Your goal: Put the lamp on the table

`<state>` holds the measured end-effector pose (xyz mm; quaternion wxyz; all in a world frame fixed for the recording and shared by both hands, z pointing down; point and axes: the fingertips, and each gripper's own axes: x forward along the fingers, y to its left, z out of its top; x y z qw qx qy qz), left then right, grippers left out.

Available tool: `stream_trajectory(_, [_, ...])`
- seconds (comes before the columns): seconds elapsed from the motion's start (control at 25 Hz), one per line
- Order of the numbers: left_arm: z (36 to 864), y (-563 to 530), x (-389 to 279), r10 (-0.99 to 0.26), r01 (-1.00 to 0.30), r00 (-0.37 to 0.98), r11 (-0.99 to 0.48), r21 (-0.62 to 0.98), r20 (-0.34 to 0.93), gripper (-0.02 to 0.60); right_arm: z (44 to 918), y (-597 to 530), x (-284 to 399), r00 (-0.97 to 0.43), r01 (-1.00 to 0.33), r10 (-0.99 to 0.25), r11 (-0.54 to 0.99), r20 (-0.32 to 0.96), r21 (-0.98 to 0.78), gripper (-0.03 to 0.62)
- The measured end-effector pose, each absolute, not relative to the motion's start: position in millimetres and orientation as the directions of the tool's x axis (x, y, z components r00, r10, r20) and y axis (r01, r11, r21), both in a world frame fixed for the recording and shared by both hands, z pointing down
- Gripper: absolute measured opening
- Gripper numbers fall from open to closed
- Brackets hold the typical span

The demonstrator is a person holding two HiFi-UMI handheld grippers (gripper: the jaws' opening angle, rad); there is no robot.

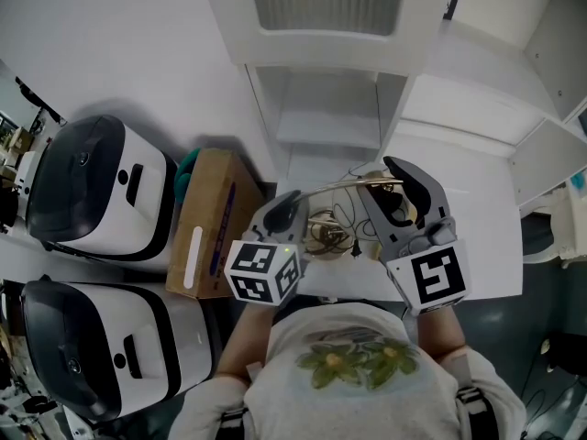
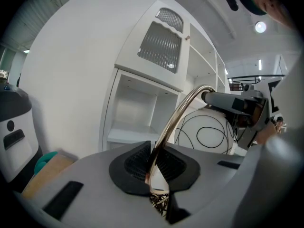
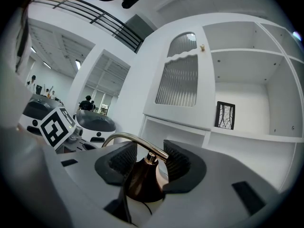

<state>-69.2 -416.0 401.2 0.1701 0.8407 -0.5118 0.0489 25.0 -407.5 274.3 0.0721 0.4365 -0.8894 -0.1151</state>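
The lamp has a curved brass arm (image 1: 348,185), a bronze cap (image 3: 142,179) and a white globe with black lines (image 2: 204,132). I hold it between both grippers over the near left part of the white table (image 1: 486,236). My left gripper (image 1: 292,204) is shut on the brass arm (image 2: 178,113), which rises from between its pads (image 2: 154,170). My right gripper (image 1: 396,174) stands wide with its pads against the bronze cap at the lamp's head (image 3: 148,158). A tangle of wire (image 1: 326,232) hangs below the arm.
A white cabinet with open shelves (image 1: 330,108) stands behind the table. A cardboard box (image 1: 215,223) and something teal (image 1: 188,165) sit to the left, beside two white-and-black machines (image 1: 92,186) (image 1: 101,346). A framed picture (image 3: 224,115) stands on a shelf.
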Motion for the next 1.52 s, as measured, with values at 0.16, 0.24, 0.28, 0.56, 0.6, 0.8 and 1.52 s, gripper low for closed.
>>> stream_trajectory(0.16, [403.7, -426.8, -68.7, -0.844, -0.877, 0.47, -0.416, 0.239, 0.259, 0.039, 276.7, -418.5, 25.1, -0.613, -0.757, -0.79, 0.597, 0.029, 0.267, 0.192])
stream_trajectory(0.24, [405.5, -431.6, -67.1, -0.841, -0.877, 0.472, -0.416, 0.241, 0.264, 0.04, 278.0, -423.8, 26.3, -0.614, -0.756, -0.789, 0.598, 0.03, 0.265, 0.192])
stream_trajectory(0.28, [406.1, -434.1, -66.4, -0.84, -0.877, 0.472, -0.416, 0.242, 0.266, 0.039, 278.3, -426.4, 26.9, -0.614, -0.756, -0.789, 0.598, 0.029, 0.264, 0.192])
stream_trajectory(0.56, [408.5, -451.1, -66.5, -0.837, -0.876, 0.474, -0.415, 0.248, 0.275, 0.038, 280.5, -443.4, 26.7, -0.61, -0.756, -0.791, 0.597, 0.04, 0.269, 0.192])
stream_trajectory(0.6, [409.1, -453.6, -66.8, -0.836, -0.876, 0.473, -0.413, 0.248, 0.277, 0.039, 281.2, -446.1, 26.5, -0.611, -0.755, -0.791, 0.597, 0.042, 0.269, 0.192])
stream_trajectory(0.8, [412.8, -465.3, -68.0, -0.836, -0.879, 0.469, -0.408, 0.248, 0.284, 0.039, 285.6, -458.4, 26.4, -0.608, -0.758, -0.792, 0.597, 0.044, 0.263, 0.192])
stream_trajectory(1.52, [431.9, -493.3, -71.7, -0.814, -0.869, 0.489, -0.422, 0.259, 0.313, 0.038, 303.7, -487.4, 21.4, -0.591, -0.767, -0.803, 0.588, 0.074, 0.258, 0.192])
